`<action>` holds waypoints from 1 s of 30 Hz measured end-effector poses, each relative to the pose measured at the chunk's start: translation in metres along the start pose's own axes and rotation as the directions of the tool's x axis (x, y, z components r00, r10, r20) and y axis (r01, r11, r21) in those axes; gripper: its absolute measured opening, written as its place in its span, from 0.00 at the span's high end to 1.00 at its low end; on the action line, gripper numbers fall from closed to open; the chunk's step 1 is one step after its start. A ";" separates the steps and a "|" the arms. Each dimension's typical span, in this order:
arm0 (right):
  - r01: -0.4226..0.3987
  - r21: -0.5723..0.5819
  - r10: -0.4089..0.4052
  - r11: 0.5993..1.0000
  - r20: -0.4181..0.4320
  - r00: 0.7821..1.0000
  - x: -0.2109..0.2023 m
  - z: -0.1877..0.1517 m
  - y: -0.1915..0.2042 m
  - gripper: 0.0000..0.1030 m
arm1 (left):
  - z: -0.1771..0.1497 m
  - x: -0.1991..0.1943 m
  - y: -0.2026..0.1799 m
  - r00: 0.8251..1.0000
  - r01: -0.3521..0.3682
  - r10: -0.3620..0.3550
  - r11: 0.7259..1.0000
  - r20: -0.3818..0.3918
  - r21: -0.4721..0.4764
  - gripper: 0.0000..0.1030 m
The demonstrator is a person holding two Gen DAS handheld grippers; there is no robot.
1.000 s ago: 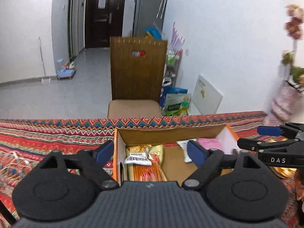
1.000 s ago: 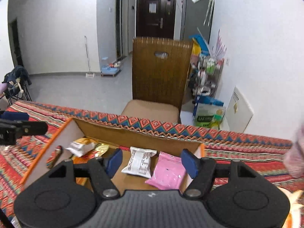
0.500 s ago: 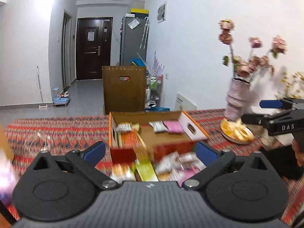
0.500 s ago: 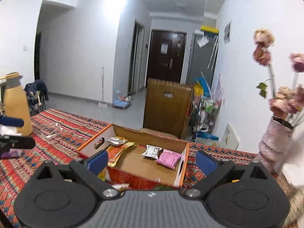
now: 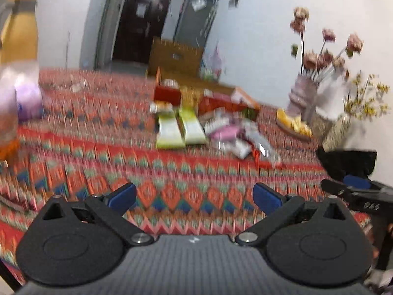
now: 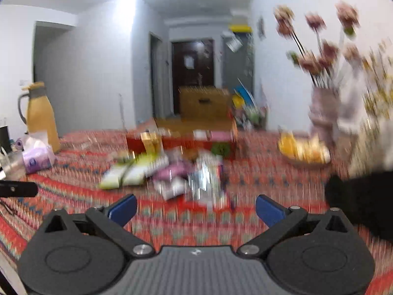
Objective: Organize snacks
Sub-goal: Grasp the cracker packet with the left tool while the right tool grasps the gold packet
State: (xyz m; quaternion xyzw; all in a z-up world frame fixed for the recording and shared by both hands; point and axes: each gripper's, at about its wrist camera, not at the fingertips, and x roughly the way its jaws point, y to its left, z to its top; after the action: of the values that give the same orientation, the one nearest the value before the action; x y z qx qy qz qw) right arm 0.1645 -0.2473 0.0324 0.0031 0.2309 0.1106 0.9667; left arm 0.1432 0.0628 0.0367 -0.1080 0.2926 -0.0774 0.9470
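A pile of snack packets (image 5: 233, 135) (image 6: 186, 174) lies on the patterned tablecloth in front of an orange cardboard box (image 5: 216, 98) (image 6: 184, 140). Two pale green packets (image 5: 181, 130) (image 6: 127, 174) lie at the pile's left side. Both views are blurred. My left gripper (image 5: 194, 196) is open and empty, well back from the pile over bare cloth. My right gripper (image 6: 195, 207) is open too, nothing between its fingers, a little short of the pile. The right gripper's fingers (image 5: 356, 189) show at the right edge of the left wrist view.
A vase of pink flowers (image 5: 309, 93) (image 6: 324, 113) and a plate of yellow fruit (image 5: 294, 125) (image 6: 304, 152) stand at the right. A yellow thermos (image 6: 41, 115) (image 5: 19, 29) and a tissue pack (image 6: 36, 157) stand at the left. A black object (image 6: 363, 201) sits near right.
Both grippers have pulled far back from above the box, toward the near side of the table, and sunk lower. Their jaws have spread wider. The box and the pile now lie farther ahead.
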 end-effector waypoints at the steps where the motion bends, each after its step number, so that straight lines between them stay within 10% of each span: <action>1: 0.004 0.006 -0.004 1.000 -0.032 0.999 0.003 -0.009 0.004 0.00 | -0.002 0.005 0.000 1.000 -0.007 0.007 1.000 -0.017 0.005 0.00; 18: -0.029 -0.067 0.028 0.997 -0.012 1.000 0.046 0.018 0.026 0.08 | 0.063 0.064 0.015 0.997 -0.063 0.055 0.989 0.059 0.132 0.00; 30: -0.127 -0.037 0.127 0.991 0.001 0.992 0.173 0.107 0.014 0.26 | 0.151 0.239 0.046 0.997 -0.070 0.074 0.985 -0.023 0.160 0.18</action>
State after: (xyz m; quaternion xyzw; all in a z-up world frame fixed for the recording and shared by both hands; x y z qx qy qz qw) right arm 0.3596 -0.1918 0.0523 0.0004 0.2265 0.1762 0.9579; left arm 0.4286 0.0813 0.0187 -0.0205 0.3027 -0.0678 0.9505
